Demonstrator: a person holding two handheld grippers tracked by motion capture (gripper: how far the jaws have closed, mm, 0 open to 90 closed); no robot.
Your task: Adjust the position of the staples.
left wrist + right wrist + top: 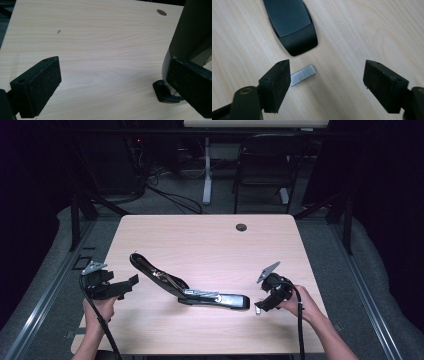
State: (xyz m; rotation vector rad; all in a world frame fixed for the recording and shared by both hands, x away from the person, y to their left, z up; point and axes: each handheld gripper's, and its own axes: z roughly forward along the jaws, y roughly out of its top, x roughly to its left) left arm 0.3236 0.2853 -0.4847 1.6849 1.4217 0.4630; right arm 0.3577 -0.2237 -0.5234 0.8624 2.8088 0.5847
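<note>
The stapler (187, 287) lies swung open in the middle of the surface (210, 240), its raised arm toward the left gripper (131, 283), whose jaws stand apart just beside it. A strip of staples (302, 75) lies flat near the stapler's base, under the right gripper (325, 82), also wide apart. The strip is thin and flat, so a shallow pinch could snap it or skid it away.
</note>
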